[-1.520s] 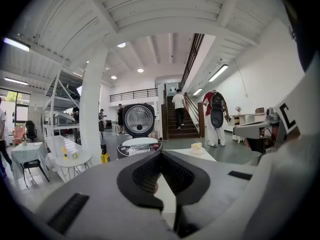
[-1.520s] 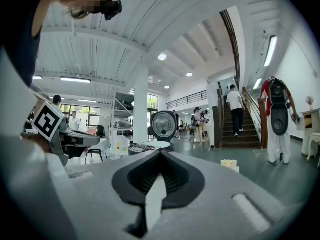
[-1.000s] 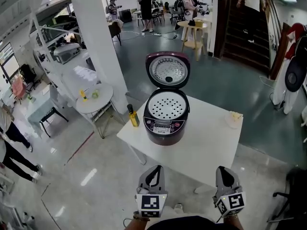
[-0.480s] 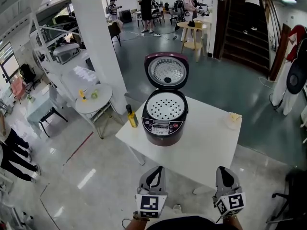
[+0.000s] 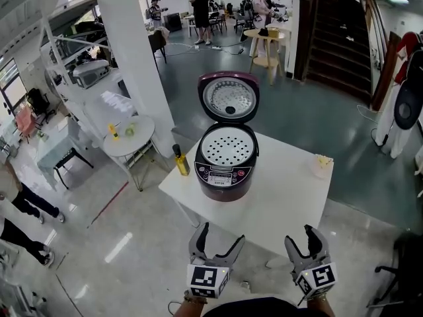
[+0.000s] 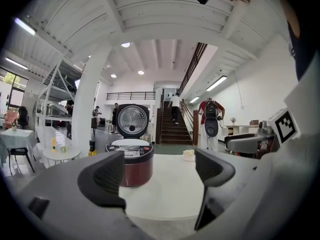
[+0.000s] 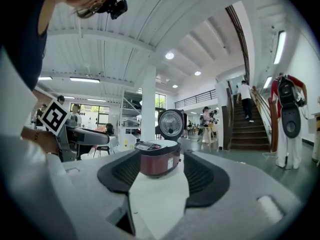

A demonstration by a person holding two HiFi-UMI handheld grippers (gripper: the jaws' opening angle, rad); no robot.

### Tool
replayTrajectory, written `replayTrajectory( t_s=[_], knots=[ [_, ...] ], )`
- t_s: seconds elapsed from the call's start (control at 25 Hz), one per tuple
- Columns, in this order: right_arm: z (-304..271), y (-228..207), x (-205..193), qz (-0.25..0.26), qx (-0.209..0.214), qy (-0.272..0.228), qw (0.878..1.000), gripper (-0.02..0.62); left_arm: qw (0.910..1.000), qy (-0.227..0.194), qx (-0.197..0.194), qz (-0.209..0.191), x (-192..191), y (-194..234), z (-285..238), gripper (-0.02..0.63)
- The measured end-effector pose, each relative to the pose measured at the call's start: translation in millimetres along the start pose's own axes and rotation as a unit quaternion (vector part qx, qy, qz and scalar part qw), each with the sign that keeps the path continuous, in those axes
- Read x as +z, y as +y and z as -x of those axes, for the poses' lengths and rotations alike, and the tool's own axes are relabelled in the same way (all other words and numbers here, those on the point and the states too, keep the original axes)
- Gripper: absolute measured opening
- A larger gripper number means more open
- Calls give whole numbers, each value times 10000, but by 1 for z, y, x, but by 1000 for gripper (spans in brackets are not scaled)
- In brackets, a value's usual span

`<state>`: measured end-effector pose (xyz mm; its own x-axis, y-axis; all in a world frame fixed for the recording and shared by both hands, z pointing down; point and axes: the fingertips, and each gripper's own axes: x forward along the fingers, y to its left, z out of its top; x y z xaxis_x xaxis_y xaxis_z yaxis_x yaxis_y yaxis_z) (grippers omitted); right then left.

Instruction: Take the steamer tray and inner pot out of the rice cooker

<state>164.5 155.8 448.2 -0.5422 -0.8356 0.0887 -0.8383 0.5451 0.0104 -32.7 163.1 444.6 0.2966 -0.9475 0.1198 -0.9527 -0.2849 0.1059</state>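
Your left gripper [image 5: 221, 235] and right gripper [image 5: 301, 236] have just been opening, jaws apart and empty, short of the table's [image 5: 291, 197] near edge; steamer tray [image 5: 227, 145] sits in the open rice cooker [image 5: 227, 170] by the far-left edge.

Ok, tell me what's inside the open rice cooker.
A white perforated steamer tray fills the mouth of the rice cooker. Whatever lies under the tray, the inner pot included, is covered from view.
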Motion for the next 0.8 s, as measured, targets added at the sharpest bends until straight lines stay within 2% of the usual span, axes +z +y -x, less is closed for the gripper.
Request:
replayTrajectory(
  t_s=[0.08,0.12,0.24,0.44,0.68,0.8],
  knots=[
    [0,5,4,6,80,-33,10000,296,9999,110,-120,0,-5,-4,-2,537],
    [0,7,6,33,91,-31,9999,307,9997,166,-194,-18,-8,-6,-3,551],
    [-2,5,4,69,51,-16,10000,339,9993,262,-256,-33,-12,-9,-1,555],
    [-11,6,5,-15,83,-38,10000,348,9994,322,-133,33,-12,3,3,555],
    [-36,5,3,-100,179,13,9998,348,9993,79,337,117,3,34,-3,555],
    [-52,0,4,-77,166,17,9998,347,9991,14,379,199,8,48,-17,555]
  ],
)
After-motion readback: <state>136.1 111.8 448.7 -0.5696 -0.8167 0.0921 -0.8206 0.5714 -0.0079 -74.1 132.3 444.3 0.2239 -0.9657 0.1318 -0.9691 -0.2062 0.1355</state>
